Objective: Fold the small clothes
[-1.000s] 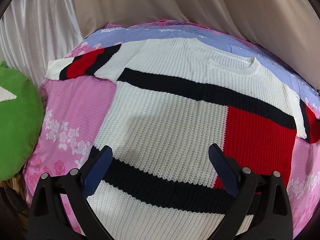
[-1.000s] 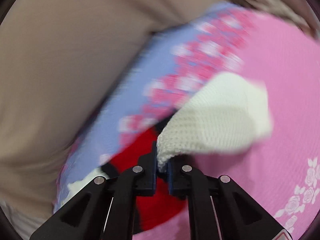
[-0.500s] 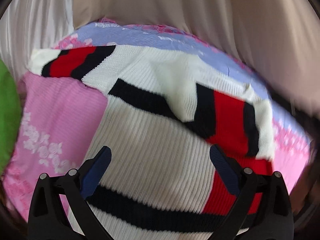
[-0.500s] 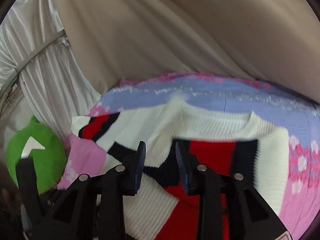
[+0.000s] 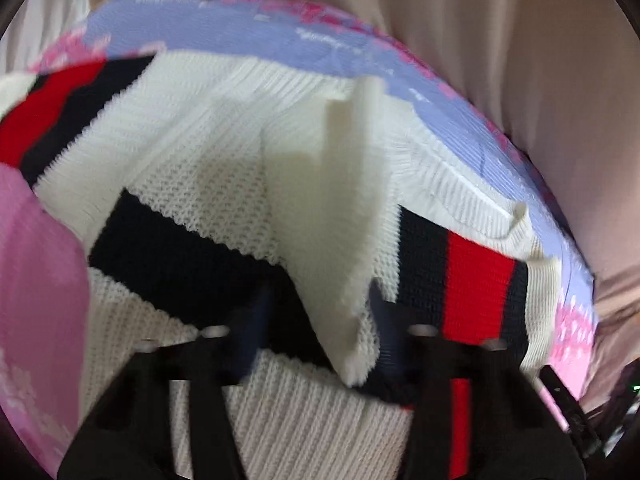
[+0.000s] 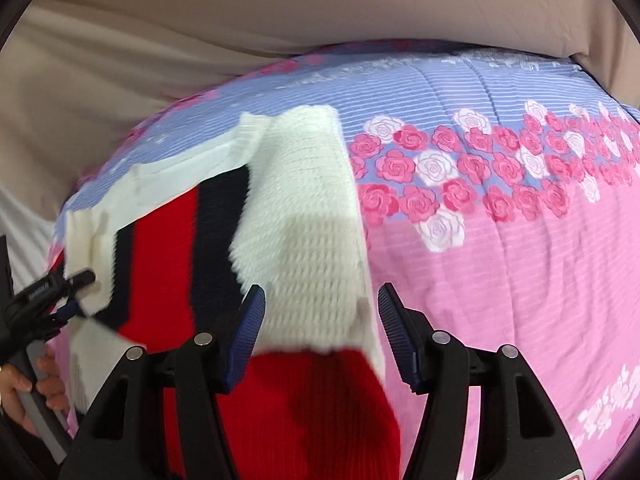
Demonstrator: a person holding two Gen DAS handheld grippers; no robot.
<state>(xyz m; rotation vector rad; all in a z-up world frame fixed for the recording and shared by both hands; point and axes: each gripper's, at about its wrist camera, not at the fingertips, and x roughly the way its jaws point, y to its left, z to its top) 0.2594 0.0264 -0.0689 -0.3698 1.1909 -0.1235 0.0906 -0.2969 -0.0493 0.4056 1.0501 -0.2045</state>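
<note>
A knit sweater [image 5: 224, 216] in white with black bands and red blocks lies spread on a bed covered by a quilt [image 6: 500, 264] that is pink with a lavender striped strip and a row of printed roses. At the left of the left wrist view, one sleeve [image 5: 52, 120], striped red and black, reaches out flat toward the quilt's pink edge, with only a narrow margin of quilt showing beyond it. In the middle, the white chest and a broad black band run across, and the other sleeve [image 5: 460, 264] is folded inward over the body, its white cuff end lying between the fingers of the left gripper [image 5: 316, 332], which stand wide apart without closing on it. That picture is blurred, so finer knit detail is uncertain. The ribbed collar [image 5: 460, 184] sits close to the lavender strip, near beige drapery [image 5: 520, 60] behind the bed. In the right wrist view, the left gripper appears at the far left edge beside the sweater, then the folded sleeve's red and black stripes, then a white panel [image 6: 304, 240] running down between the fingers of the right gripper [image 6: 320, 332], which are spread wide and grip nothing. To the right lies a broad stretch of bare quilt.
</note>
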